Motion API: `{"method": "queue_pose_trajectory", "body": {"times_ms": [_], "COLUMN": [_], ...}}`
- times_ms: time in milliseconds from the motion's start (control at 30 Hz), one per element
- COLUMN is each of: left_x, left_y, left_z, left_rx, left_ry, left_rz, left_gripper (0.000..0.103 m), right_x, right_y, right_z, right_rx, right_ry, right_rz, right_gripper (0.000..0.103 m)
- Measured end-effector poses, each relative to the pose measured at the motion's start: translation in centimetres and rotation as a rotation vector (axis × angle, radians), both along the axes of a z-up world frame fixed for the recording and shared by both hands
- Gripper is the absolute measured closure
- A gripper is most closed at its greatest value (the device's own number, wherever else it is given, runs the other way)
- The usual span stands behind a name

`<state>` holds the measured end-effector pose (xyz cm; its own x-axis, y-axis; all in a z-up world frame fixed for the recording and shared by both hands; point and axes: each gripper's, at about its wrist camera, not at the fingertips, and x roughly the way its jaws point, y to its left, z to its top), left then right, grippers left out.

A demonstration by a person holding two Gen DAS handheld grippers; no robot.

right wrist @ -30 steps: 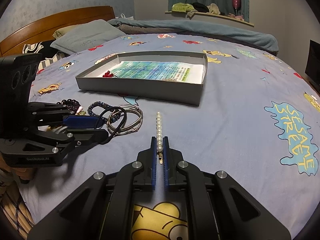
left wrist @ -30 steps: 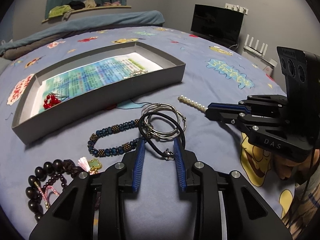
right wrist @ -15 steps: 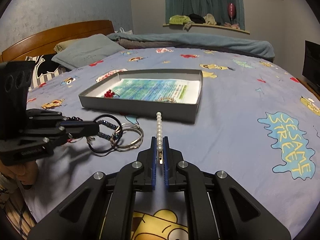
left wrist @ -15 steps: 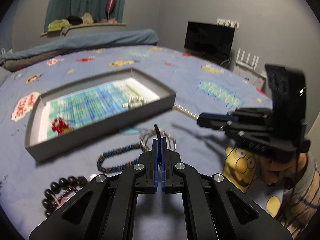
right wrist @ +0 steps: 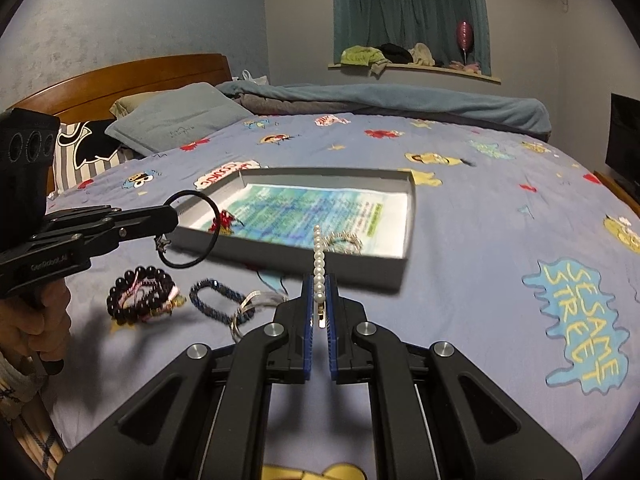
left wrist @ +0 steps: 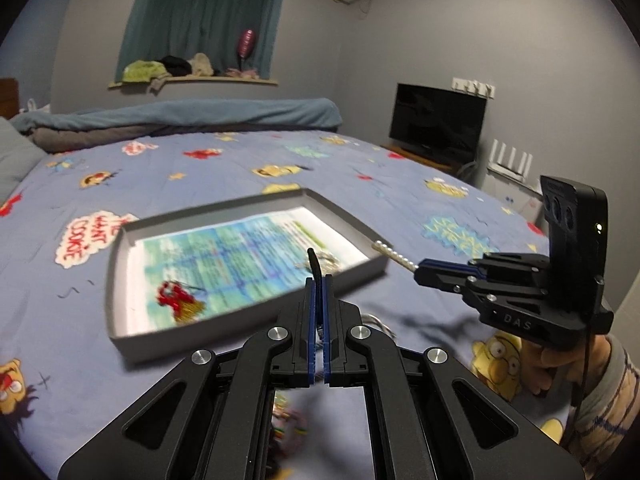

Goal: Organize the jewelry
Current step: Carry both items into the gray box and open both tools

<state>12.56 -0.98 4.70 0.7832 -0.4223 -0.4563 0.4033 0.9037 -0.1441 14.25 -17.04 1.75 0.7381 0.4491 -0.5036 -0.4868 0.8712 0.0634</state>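
A shallow grey box [left wrist: 120, 272] [right wrist: 408, 208] lined with a printed sheet lies on the blue bedspread. A red bead piece [left wrist: 174, 294] [right wrist: 225, 220] and a silver chain [right wrist: 344, 240] lie inside it. My left gripper [left wrist: 319, 284] [right wrist: 170, 220] is shut on a black cord loop [right wrist: 192, 232] [left wrist: 313, 260], held in the air near the box's near left corner. My right gripper [right wrist: 320, 292] [left wrist: 420, 268] is shut on a pearl strand [right wrist: 319, 256] [left wrist: 394, 256], raised by the box's front wall.
On the bedspread in front of the box lie a dark bead bracelet [right wrist: 140, 296], a blue beaded bracelet [right wrist: 218, 296] and silver bangles [right wrist: 252, 306]. A folded blanket [right wrist: 380, 100], pillows [right wrist: 172, 120] and a headboard sit beyond. A TV [left wrist: 438, 122] stands at the right.
My left gripper closed on the black cord and lifted it off the bed toward the box. My right gripper raised the pearl strand and carried it forward to the box's front wall.
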Motion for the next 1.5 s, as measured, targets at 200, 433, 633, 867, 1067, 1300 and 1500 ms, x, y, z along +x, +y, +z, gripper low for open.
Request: {"method": "queue_pose_trajectory", "body": {"times_ms": [200,433,633,867,1067,1300,1500], "left_x": [1.8,4.6,6.9,9.2,11.6,11.8,11.8], "left_y": [1.7,3.3,4.4,4.0,3.0,2.7,2.9], "left_z": [0.7,1.0,0.7,-0.8,-2.9,-4.1,-4.4], "left_rx": [-0.025,-0.077,-0.108,-0.095,-0.067,-0.025,-0.002], "left_ry": [-0.008,0.007,0.034,0.099,0.213,0.262,0.281], "left_rz": [0.052,0.089,0.126,0.116,0.101,0.121,0.139], "left_gripper": [0.1,0.1,0.1,0.1,0.1,0.1,0.083], "right_x": [1.5,4.3,6.8,9.0,9.9,10.4,10.8], "right_y": [1.1,2.7,4.5,5.7,6.6,7.2,7.7], "right_z": [0.9,2.1,1.8,0.3,-0.6,-1.2,-1.9], "right_rx": [0.009,0.029,0.029,0.009,-0.036,-0.07,-0.096], "right_ry": [-0.009,-0.008,0.029,0.088,0.126,0.157,0.174], "right_rz": [0.01,0.03,0.041,0.032,0.039,0.041,0.041], "right_gripper": [0.097,0.097,0.097,0.097,0.097,0.097,0.097]}}
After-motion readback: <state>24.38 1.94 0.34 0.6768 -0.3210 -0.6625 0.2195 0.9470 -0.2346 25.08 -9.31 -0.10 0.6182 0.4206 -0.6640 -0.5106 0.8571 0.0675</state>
